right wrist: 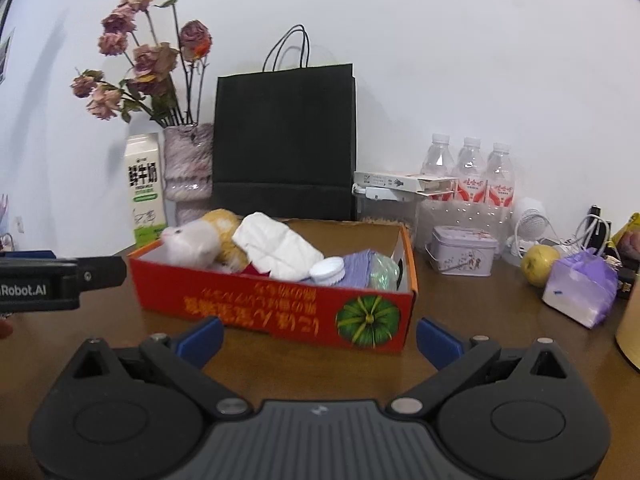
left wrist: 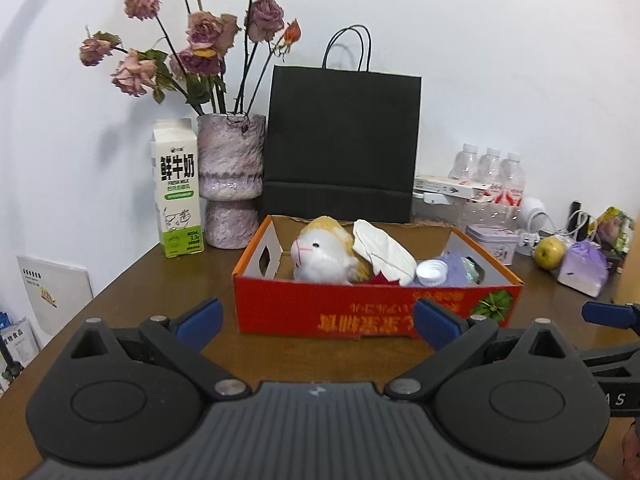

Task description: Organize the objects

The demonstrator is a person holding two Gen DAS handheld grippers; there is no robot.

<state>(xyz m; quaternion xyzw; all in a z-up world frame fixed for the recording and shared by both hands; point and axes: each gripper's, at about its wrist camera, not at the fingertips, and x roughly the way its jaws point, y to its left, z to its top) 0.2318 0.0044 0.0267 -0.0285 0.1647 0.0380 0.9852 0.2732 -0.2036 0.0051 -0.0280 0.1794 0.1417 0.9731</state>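
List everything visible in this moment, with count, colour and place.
Cardboard box: 1, red, table centre.
Plush toy: 1, white and tan, in box, left.
Cloth: 1, white, in box, middle.
Bottle cap: 1, white, in box, right.
Paper bag: 1, black, behind box.
Vase: 1, purple, holding dried roses, left of bag.
Milk carton: 1, white and green, left of vase.
Water bottles: 3, clear, back right.
Tin: 1, lilac, right of box.
Apple: 1, yellow-green, far right.
Left gripper: open.
Right gripper: open.
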